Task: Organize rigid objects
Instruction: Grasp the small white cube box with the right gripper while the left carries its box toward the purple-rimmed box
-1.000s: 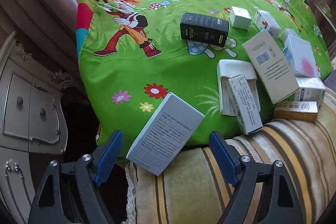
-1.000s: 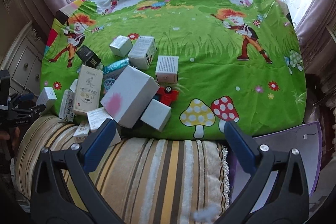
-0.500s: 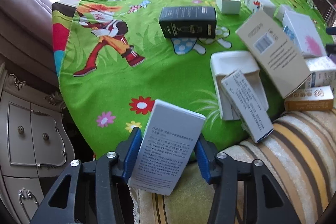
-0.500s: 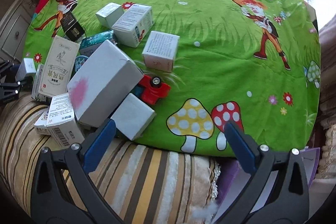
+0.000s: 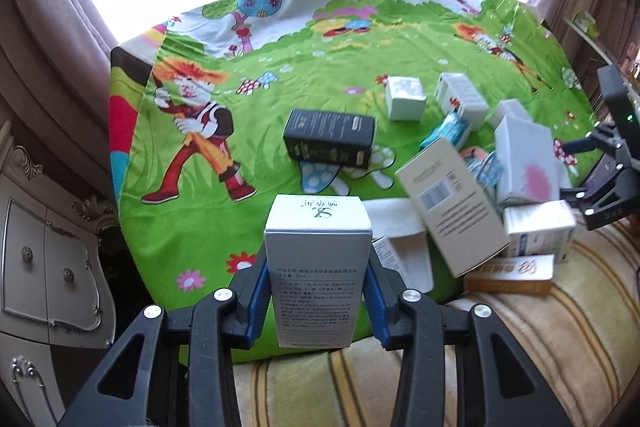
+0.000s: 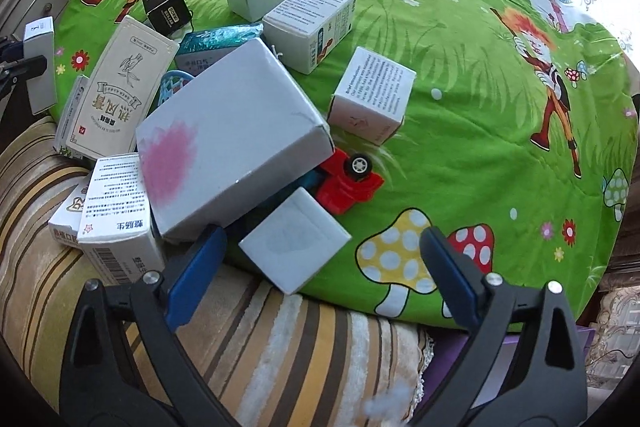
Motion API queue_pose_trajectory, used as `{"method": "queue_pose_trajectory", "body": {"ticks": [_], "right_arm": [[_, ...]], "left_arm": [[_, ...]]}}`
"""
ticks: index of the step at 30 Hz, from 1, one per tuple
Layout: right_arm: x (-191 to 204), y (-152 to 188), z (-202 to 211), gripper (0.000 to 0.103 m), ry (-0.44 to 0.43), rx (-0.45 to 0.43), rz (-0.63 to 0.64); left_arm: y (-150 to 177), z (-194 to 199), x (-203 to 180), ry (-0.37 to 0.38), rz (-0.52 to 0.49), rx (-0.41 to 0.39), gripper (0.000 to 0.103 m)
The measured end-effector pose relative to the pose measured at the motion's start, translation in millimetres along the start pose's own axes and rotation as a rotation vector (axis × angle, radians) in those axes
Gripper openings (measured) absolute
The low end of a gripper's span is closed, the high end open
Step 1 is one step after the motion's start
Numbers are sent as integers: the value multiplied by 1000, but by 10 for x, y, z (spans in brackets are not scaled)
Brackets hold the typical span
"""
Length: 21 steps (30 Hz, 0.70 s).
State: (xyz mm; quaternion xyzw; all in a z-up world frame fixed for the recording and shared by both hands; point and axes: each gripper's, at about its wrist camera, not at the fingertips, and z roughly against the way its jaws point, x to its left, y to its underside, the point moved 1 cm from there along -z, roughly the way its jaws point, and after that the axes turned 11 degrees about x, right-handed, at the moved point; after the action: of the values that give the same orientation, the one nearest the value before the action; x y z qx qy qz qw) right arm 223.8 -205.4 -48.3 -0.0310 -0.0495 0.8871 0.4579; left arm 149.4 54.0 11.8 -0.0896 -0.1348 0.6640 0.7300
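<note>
a second ago the grey box lay flat at the near edge of the green cartoon sheet, tilted, between the spread jaws of the left gripper; half a second ago the jaws were closed in on its sides. it is now held upright, clamped between the blue pads, and appears lifted clear of the sheet. the first pick is therefore judged complete, and a place to set the box down is what remains to be chosen

the right gripper has been brought lower and nearer to the pile over the same interval. its jaws are apart and nothing is held; a small white box at the edge of the sheet lies between them, untouched as far as can be seen. a large white box with a pink blot leans over a red toy car, so the pile may shift if its lower pieces are pulled

writing that can be read:
- grey box, top face: a stylised "sf" mark, seen upside down; the small print on the front cannot be made out
- tall cream box: large chinese characters, upside down, not reliably legible
- black box: pale print, too small to read
- several white boxes: barcodes and dense small text, not legible
</note>
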Motion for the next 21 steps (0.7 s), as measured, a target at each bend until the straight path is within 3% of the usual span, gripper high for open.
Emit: {"method": "queue_pose_trajectory", "body": {"ticks": [1, 3, 11, 21], "right_arm": [[-23, -15, -28, 76, -26, 13, -14], [-67, -21, -82, 52, -84, 36, -43], [-163, 110, 135, 52, -134, -40, -116], [-385, 528, 642, 52, -149, -194, -251]], "left_arm": [[-8, 24, -21, 10, 1, -7, 43], [-28, 76, -64, 30, -1, -19, 43], [-120, 299, -289, 100, -6, -77, 43], [-240, 576, -808, 196, -68, -123, 43]]}}
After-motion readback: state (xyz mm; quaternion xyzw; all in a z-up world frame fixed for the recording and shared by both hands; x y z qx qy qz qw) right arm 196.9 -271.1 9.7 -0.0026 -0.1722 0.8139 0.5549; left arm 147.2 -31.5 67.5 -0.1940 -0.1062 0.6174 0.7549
